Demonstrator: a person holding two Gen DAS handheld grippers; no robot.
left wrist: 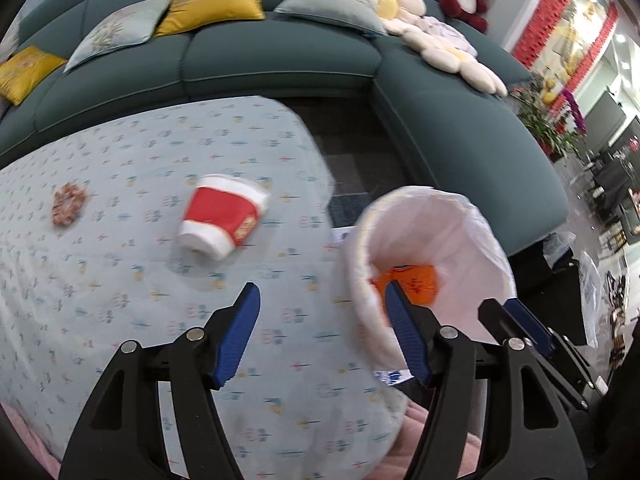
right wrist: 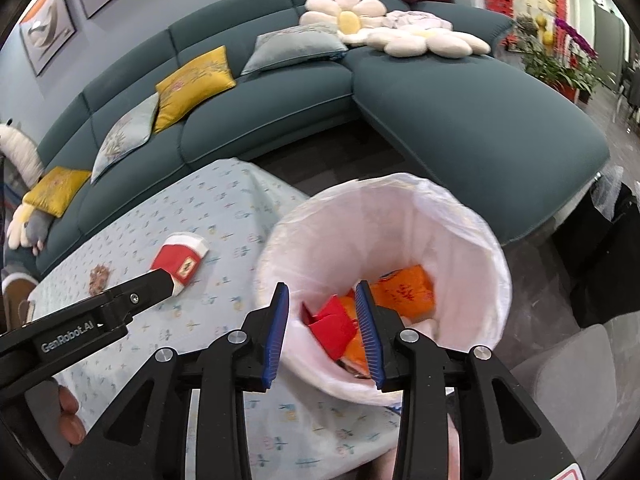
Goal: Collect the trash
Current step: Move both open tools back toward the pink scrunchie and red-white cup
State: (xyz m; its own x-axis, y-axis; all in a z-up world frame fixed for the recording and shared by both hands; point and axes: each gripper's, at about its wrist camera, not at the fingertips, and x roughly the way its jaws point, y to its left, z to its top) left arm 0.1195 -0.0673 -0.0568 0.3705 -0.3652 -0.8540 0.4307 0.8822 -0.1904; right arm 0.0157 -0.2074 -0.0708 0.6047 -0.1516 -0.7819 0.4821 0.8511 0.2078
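A crushed red-and-white paper cup (left wrist: 222, 216) lies on its side on the light blue patterned tablecloth (left wrist: 120, 280); it also shows in the right wrist view (right wrist: 181, 261). A white-lined trash bin (left wrist: 436, 268) stands at the table's right edge, holding orange and red wrappers (right wrist: 404, 290). My left gripper (left wrist: 320, 312) is open and empty, above the cloth between cup and bin. My right gripper (right wrist: 323, 300) is open and empty, over the bin's (right wrist: 384, 260) near rim. The left gripper's arm (right wrist: 100, 312) reaches toward the cup.
A small brown floral scrunchie (left wrist: 68, 204) lies on the cloth left of the cup. A teal sectional sofa (left wrist: 280, 60) with yellow and grey cushions wraps behind and right of the table. Dark floor (left wrist: 352, 148) lies between. Plants (left wrist: 548, 120) stand far right.
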